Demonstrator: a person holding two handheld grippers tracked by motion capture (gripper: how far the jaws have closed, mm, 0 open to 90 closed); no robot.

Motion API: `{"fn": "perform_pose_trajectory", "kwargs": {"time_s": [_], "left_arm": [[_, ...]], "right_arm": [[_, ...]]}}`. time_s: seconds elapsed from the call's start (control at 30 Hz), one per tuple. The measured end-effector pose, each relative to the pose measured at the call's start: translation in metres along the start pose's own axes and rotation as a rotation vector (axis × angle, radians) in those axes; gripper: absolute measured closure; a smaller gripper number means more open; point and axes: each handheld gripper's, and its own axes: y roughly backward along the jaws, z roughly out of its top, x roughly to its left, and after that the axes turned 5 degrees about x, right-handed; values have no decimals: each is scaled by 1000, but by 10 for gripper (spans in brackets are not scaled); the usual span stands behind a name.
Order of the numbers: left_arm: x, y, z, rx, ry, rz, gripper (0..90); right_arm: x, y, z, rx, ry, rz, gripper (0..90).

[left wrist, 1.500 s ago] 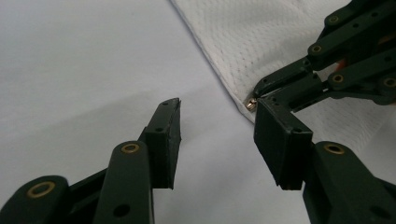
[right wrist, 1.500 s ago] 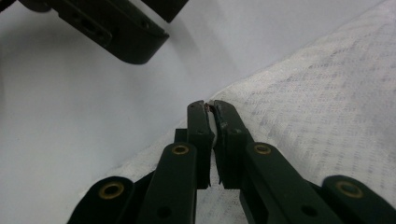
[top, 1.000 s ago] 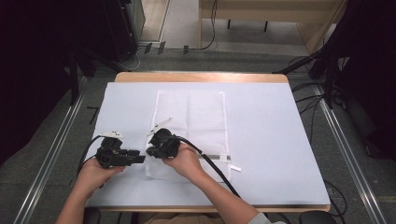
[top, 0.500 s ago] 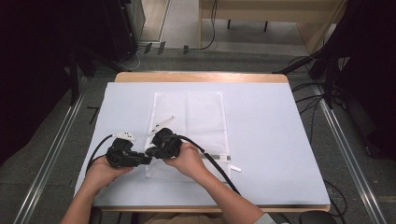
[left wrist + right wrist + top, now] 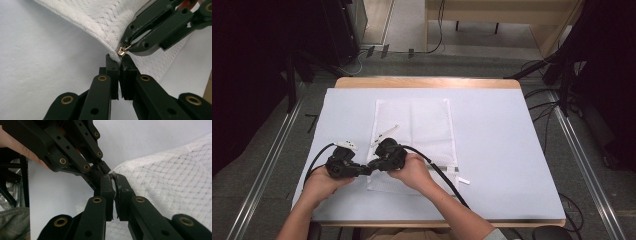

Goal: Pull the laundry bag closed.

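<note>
Pinching the mesh bag [image 5: 105,17] corner, left gripper [image 5: 119,58] and right gripper [image 5: 113,178] both clamped, tips meeting; bare table [image 5: 512,150] rightward

The left gripper [image 5: 362,169] slid rightward from the lower left of the frame until its tips met the right gripper [image 5: 373,163]. The left hand [image 5: 319,183] followed. The bag [image 5: 414,130] corner lifted between them.

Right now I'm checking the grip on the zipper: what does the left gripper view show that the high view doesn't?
Left gripper view: the small brass zipper pull at the right gripper's tips, and the left gripper shut on the white mesh laundry bag beside it.
High view: the whole bag on the white table cover, both hands.
Both: the two grippers meeting at the bag's near-left corner.
</note>
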Motion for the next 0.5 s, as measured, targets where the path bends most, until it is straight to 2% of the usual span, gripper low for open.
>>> {"fn": "perform_pose_trajectory", "kwargs": {"time_s": [0.17, 0.5], "left_arm": [[0, -1, 0, 18, 17, -5, 881], [2, -2, -2, 23, 51, -25, 886]], "right_arm": [[0, -2, -1, 8, 5, -5, 877], [-4, -5, -8, 4, -28, -14, 881]]}}
